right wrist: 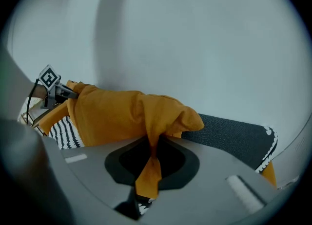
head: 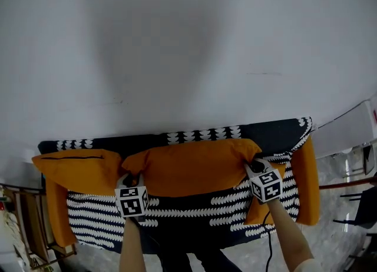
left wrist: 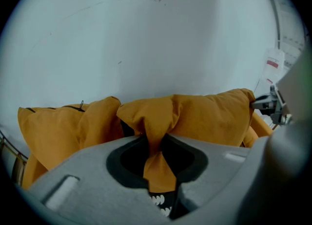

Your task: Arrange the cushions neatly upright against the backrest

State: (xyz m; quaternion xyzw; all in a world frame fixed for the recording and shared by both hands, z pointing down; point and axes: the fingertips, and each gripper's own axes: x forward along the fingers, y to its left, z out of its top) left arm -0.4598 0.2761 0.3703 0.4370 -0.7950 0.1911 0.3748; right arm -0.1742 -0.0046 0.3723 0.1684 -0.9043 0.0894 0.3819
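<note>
Left gripper point(head: 129, 178), right gripper point(head: 255, 165) — seemingly pinching cushion point(head: 194, 168)

Dark sofa point(head: 194, 234) with black-and-white patterned cover point(head: 200, 212), orange middle cushion point(head: 194, 168) and left cushion point(head: 76, 171) propped along its backrest point(head: 277, 132), right cushion point(head: 307, 182) stood at arm.

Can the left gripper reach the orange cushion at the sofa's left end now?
Probably not yet: the left gripper is shut on a corner of the middle cushion. The left cushion lies right beside it, uncovered.

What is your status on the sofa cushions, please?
Left gripper, right gripper: each shut on a corner of the middle cushion. Cushion along backrest. Left cushion butts its end.
</note>
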